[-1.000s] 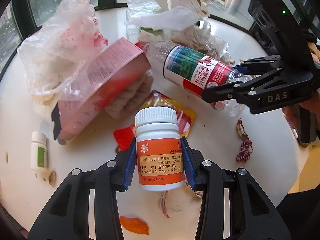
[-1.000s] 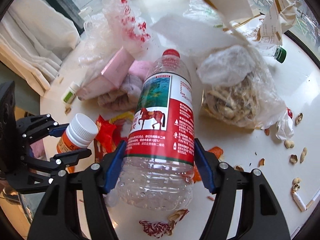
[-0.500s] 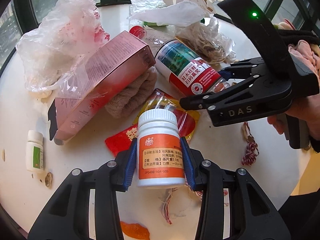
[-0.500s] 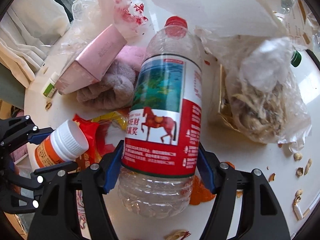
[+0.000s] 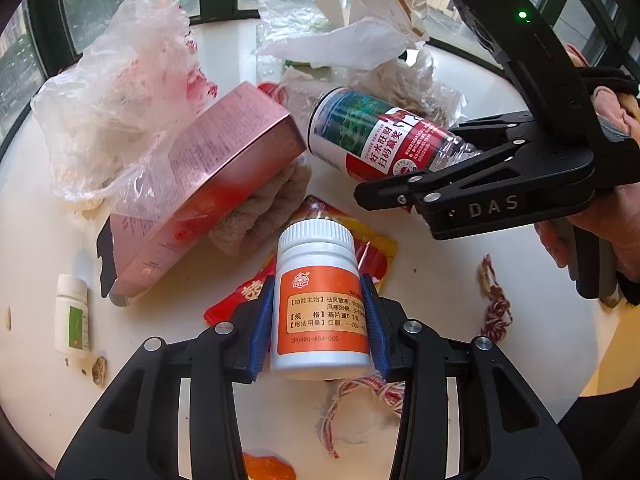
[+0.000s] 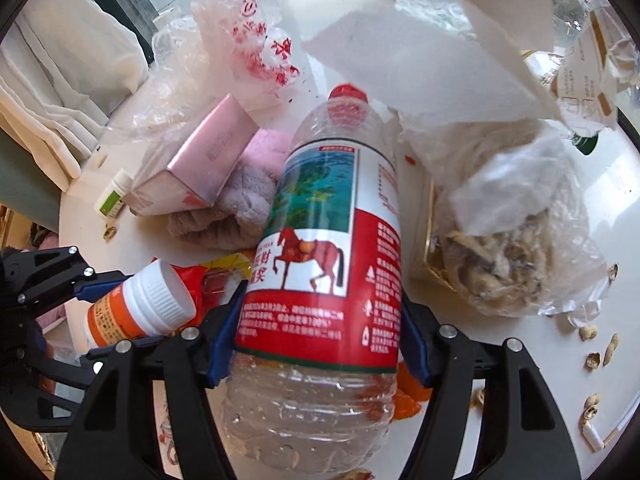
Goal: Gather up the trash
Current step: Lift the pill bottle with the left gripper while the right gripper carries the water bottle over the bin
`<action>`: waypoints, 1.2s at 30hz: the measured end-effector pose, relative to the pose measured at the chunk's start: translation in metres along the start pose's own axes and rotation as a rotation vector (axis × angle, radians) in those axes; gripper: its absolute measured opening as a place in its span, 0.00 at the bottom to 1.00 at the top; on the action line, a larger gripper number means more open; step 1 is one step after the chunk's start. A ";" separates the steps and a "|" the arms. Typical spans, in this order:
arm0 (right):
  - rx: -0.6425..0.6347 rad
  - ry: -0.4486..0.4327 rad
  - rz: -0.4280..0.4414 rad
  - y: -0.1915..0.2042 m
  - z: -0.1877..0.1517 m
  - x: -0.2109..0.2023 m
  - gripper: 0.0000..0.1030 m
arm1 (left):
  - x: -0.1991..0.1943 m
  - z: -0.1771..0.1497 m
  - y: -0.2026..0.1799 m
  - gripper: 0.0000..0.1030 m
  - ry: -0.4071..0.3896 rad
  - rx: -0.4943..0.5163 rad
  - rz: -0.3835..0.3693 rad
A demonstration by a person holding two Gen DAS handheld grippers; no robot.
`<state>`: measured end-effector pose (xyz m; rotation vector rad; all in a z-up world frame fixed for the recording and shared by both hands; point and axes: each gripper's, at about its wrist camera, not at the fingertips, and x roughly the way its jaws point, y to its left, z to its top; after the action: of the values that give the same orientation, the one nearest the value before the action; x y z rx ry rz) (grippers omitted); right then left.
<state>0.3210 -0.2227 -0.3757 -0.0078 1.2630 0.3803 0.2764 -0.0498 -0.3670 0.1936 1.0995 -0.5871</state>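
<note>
Clamping a white pill bottle with an orange label, the left gripper holds it upright between its blue pads above the littered table. The right gripper grips a clear plastic water bottle at its red label, cap pointing away, just beside the pill bottle.

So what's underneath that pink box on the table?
The pink box leans tilted on a bundled beige towel, which props up its far end. A clear plastic bag drapes over its top. Whatever lies beneath its middle is hidden.
</note>
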 end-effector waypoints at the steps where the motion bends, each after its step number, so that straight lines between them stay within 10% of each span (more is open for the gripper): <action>1: 0.004 -0.004 0.006 0.000 0.000 -0.005 0.61 | 0.000 0.003 -0.002 0.37 -0.003 0.002 -0.001; 23: -0.033 -0.132 0.023 0.027 -0.030 -0.112 0.59 | -0.077 -0.001 -0.044 0.37 -0.113 0.030 0.020; 36: -0.123 -0.166 0.071 0.098 -0.069 -0.149 0.59 | -0.146 -0.064 -0.047 0.37 -0.167 -0.012 0.086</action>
<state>0.1920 -0.1859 -0.2393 -0.0359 1.0770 0.5091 0.1545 -0.0108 -0.2616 0.1773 0.9282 -0.5105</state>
